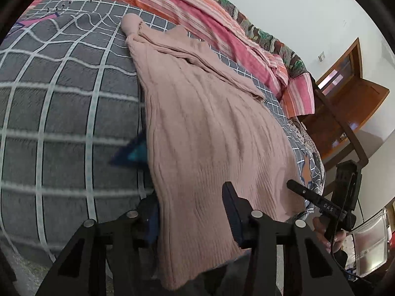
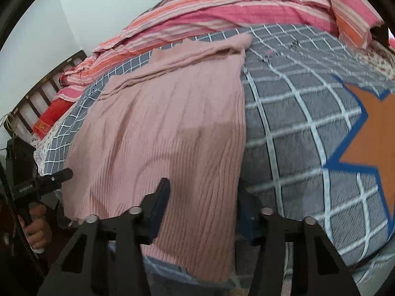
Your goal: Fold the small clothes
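- Fingers of the left gripper (image 1: 190,212) straddle the near left edge of the pink knit (image 1: 209,128); cloth lies between them, but whether they pinch it I cannot tell.
- Fingers of the right gripper (image 2: 205,209) straddle the near right edge of the knit (image 2: 160,135) the same way; the right finger is half hidden behind the hem, so the grip cannot be read there either.
- The knit lies lengthwise on the bed (image 1: 61,113), its near hem hanging over the bed's near edge and its far end bunched, with a sleeve or collar folded over.
- The step looks like taking both near corners to start a fold. To do it well, both grippers should bite at matching depth on the hem, catching every layer, so that the edge lifts level.
- Ribbed knit stretches and sags; a shallow pinch would probably slip, and an uneven pull would skew the fold.
- The bunched far end likely needs smoothing, or the fold will land on a lump.
- A striped blanket (image 2: 222,17) lies heaped along the far side of the bed, near the knit's far end; a fold carried that way should stop short of it.
- An orange star (image 2: 370,133) is printed on the bed cover to the right, flat and no obstacle.
- A wooden chair (image 1: 353,93) stands beyond the bed, well apart.
- Each hand's grip shows in the other camera: the right hand (image 1: 330,231) and the left hand (image 2: 37,229).
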Tool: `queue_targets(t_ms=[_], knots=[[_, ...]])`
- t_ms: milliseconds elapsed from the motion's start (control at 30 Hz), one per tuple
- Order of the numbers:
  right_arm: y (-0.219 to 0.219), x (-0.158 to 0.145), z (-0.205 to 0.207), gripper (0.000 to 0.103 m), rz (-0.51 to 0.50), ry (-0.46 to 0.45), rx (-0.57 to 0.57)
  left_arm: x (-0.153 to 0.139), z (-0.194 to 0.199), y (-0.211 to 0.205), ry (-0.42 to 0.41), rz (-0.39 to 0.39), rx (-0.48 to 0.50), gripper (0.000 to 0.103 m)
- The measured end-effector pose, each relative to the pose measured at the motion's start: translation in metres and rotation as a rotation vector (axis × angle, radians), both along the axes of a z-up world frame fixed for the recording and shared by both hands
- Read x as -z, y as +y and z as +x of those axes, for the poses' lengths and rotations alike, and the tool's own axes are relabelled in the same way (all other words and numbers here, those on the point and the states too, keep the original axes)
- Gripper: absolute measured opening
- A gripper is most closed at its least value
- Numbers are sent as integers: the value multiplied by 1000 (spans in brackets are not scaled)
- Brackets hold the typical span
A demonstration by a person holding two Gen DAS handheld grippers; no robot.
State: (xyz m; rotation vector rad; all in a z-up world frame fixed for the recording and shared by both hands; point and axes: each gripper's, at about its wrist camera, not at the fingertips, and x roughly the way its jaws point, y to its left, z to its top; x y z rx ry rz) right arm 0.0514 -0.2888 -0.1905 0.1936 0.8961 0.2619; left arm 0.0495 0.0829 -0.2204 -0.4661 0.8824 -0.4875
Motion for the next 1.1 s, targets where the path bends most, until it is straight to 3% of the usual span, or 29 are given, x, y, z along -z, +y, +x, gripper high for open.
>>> queue_targets(t_ms=[200, 233, 300, 333, 367, 500, 633, 900, 1100], knots=[[5, 5, -17, 39, 44, 22, -33, 5, -17, -7, 23, -38, 8, 32], [8, 6, -17, 36, 47, 23, -35, 5, -18, -8, 23, -37, 9, 27], [13, 8, -17, 23, 41, 22, -32, 5, -18, -10, 27, -39, 9, 19], [14, 8, -15, 7, 28, 24, -17, 6, -18, -11, 34, -34, -4, 10], [14, 8, -16, 5, 25, 22, -8, 4, -18, -10, 31, -24, -18, 7], [-3, -4, -27, 4, 29, -71, 51, -13, -31, 16, -61, -12, -109, 6], [-18, 3, -26, 4, 51, -33, 80, -13, -28, 20, -40, 20, -107, 6], [-3, 9, -27, 8, 41, 3, 19, -5, -34, 0, -11, 72, -32, 10], [-7, 11, -28, 10, 86, 36, 34, -3, -34, -4, -16, 84, -51, 10]])
